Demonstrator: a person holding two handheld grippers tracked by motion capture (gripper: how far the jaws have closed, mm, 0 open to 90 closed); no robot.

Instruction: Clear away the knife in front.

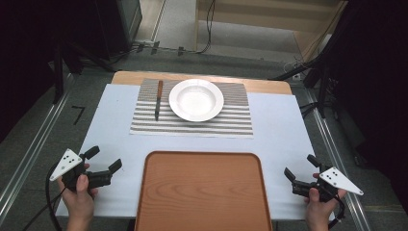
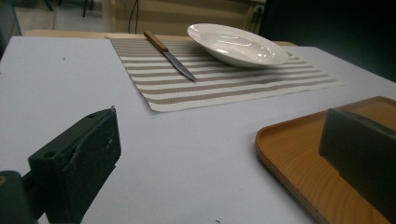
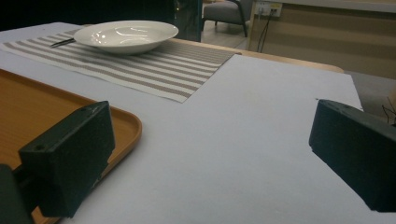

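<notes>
A white plate [image 1: 196,99] [image 2: 237,44] [image 3: 126,34] rests on a striped placemat [image 1: 192,122] [image 2: 224,84] [image 3: 154,65] at the far middle of the table. Left of the plate on the mat lies a knife [image 1: 158,99] [image 2: 169,54] with a wooden handle. An empty wooden tray [image 1: 203,192] [image 2: 299,158] [image 3: 28,107] sits at the near middle. My left gripper [image 1: 104,159] [image 2: 219,154] is open at the near left, held over the table beside the tray. My right gripper [image 1: 300,166] [image 3: 210,154] is open at the near right, with nothing between its jaws.
A white sheet [image 1: 115,130] covers most of the table, whose wooden far edge [image 1: 269,85] shows behind the mat. Metal rails [image 1: 29,154] run along the floor on both sides, and dark stands and cables [image 1: 317,72] stand beyond the table.
</notes>
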